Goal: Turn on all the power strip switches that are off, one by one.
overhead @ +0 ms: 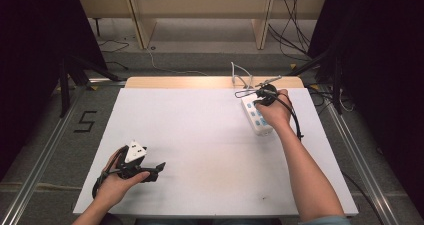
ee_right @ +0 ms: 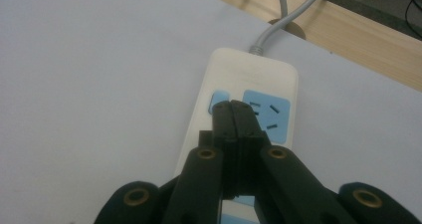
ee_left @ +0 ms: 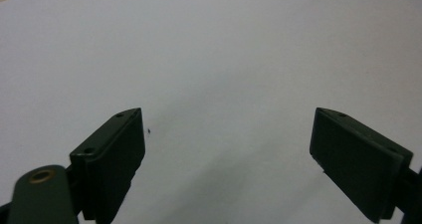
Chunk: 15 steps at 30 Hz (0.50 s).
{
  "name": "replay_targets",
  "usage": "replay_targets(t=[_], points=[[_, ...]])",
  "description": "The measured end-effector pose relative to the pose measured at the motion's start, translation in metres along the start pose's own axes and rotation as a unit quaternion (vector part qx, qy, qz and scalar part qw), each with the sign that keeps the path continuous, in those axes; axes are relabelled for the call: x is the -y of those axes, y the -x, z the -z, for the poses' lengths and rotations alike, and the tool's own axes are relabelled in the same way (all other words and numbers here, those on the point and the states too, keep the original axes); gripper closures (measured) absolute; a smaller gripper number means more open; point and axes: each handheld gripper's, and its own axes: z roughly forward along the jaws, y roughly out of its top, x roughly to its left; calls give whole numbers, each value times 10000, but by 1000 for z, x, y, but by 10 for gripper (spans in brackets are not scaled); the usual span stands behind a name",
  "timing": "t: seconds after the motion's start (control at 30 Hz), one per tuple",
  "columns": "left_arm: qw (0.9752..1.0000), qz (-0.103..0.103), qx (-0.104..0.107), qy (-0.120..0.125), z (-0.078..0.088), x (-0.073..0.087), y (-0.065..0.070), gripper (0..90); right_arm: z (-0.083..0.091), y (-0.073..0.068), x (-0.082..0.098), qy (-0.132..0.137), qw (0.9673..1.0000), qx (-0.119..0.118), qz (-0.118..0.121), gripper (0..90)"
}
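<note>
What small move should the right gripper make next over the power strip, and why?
Probably ease the right gripper straight down onto the small blue switch. Its jaws are shut with nothing between them, and their tip sits over that switch at the cable end of the power strip; whether it already touches is unclear.

High view overhead; tongs views close, table-facing.

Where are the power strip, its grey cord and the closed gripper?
power strip (ee_right: pixel 259 74): right gripper view, white top near the cord end.
grey cord (ee_right: pixel 271 32): right gripper view, bend just beyond the strip.
right gripper (ee_right: pixel 233 107): right gripper view, tips of its shut jaws.
</note>
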Motion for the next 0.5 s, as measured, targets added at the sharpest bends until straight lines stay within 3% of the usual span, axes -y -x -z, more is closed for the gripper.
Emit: replay_targets(t=[0.5], points=[[10000, 0, 9, 8, 0, 0, 0, 141, -20, 1, -8, -183, 9998, -45, -54, 900]])
